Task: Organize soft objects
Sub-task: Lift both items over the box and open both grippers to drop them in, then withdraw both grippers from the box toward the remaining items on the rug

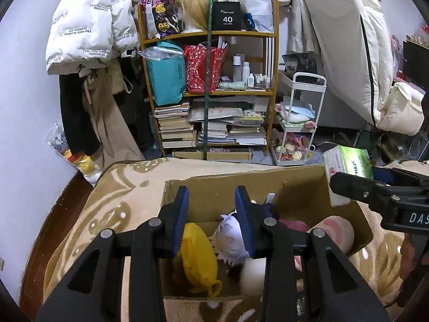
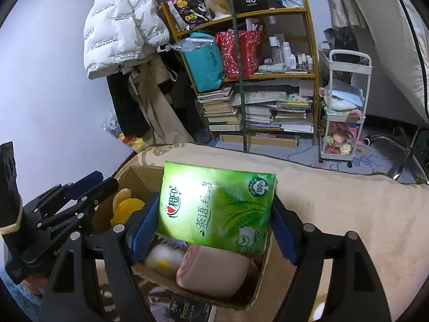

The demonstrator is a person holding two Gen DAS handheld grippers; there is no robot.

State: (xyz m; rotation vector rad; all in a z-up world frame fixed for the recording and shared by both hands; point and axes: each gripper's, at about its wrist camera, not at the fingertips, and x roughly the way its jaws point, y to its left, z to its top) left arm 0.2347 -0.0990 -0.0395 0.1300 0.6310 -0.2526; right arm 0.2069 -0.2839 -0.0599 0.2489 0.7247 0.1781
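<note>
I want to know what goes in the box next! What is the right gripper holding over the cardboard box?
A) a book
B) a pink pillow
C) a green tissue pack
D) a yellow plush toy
C: the right gripper has its blue fingers pressed on both sides of the green tissue pack, above the box.

Glossy plastic-wrapped tissue pack [image 2: 217, 209] — matt, rough-edged cardboard box [image 1: 300, 187] — fuzzy cloth blanket [image 2: 335, 201], plush yellow toy [image 1: 197, 260]
</note>
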